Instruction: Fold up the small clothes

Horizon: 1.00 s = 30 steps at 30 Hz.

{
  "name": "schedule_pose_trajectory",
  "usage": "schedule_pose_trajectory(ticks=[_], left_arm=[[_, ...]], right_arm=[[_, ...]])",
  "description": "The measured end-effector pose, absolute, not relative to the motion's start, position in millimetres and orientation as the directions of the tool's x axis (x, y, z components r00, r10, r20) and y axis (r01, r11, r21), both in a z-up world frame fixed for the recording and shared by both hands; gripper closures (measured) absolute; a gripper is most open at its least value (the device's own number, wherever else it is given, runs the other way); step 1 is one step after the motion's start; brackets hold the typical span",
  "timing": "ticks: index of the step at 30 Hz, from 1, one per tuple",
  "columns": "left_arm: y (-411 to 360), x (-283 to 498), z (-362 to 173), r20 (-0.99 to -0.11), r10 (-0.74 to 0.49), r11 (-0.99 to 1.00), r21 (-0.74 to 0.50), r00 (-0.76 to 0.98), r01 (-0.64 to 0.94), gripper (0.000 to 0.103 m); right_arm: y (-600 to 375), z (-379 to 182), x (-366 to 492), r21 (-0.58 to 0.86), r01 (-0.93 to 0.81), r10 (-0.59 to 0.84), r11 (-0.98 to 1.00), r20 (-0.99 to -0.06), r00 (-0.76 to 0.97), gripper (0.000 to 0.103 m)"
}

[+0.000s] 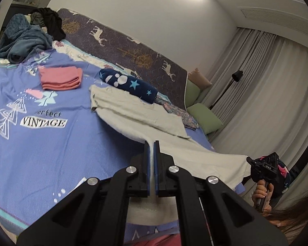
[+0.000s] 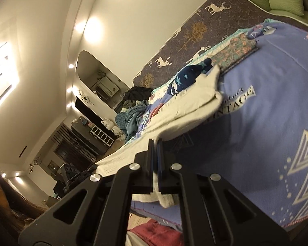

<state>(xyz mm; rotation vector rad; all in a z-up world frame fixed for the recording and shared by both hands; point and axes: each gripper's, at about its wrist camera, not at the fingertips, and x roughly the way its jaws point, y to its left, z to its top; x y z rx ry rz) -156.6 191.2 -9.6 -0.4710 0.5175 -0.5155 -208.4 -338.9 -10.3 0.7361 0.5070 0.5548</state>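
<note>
A cream cloth [image 1: 145, 112] lies spread on the blue bedspread [image 1: 41, 143], its near edge lifted. My left gripper [image 1: 153, 143] is shut on that near edge. My right gripper [image 2: 155, 143] is shut on another part of the same cloth [image 2: 186, 104]; it also shows at the right of the left wrist view [image 1: 250, 161], holding a corner. The cloth hangs stretched between both grippers above the bed.
A folded pink cloth [image 1: 60, 78] lies at the far left of the bed. A navy star-print roll [image 1: 129, 85] and a folded floral cloth [image 2: 234, 54] lie behind the cream cloth. A heap of blue and black clothes [image 1: 26, 34] sits at the far corner. Green pillows [image 1: 205, 116] are at the right.
</note>
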Motion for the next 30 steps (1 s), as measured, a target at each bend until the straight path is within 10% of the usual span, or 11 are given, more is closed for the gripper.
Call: schedule_pose_trajectory(ticks=[30], left_arm=[[175, 11, 60, -0.328, -0.496, 0.823, -0.473, 0.804, 0.315, 0.100]], right_arm=[[-327, 73, -32, 0.600, -0.297, 0.521, 0.743, -0.240, 0.819, 0.101]])
